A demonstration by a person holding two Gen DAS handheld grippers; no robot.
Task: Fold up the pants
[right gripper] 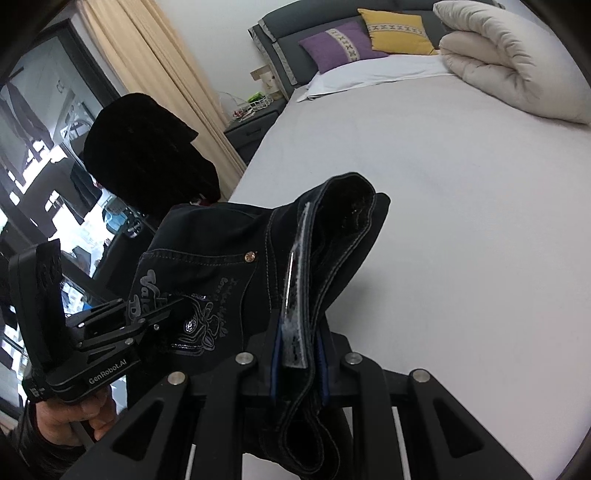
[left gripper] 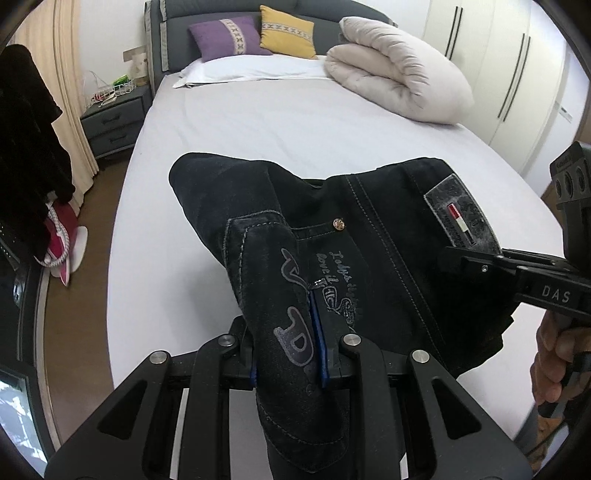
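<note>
Dark denim pants [left gripper: 369, 229] hang bunched above the bed sheet [left gripper: 258, 129], held up between both grippers. My left gripper [left gripper: 286, 347] is shut on a fold of the printed back-pocket area, with its blue pads [left gripper: 317, 332] pressing the cloth. To the right, the right gripper [left gripper: 469, 258] is clamped on the waistband beside the grey label patch [left gripper: 458, 214]. In the right wrist view my right gripper [right gripper: 300, 343] is shut on the doubled waistband of the pants [right gripper: 332, 236], and the left gripper [right gripper: 155, 314] bites the printed pocket at the left.
A rolled cream duvet [left gripper: 399, 74], a purple cushion [left gripper: 229, 37] and a yellow cushion [left gripper: 288, 31] lie at the head of the bed. A grey nightstand [left gripper: 110, 122] and a dark hanging garment [left gripper: 29, 129] are left; a white wardrobe [left gripper: 517, 74] is right. A hand [left gripper: 557, 350] holds the right gripper.
</note>
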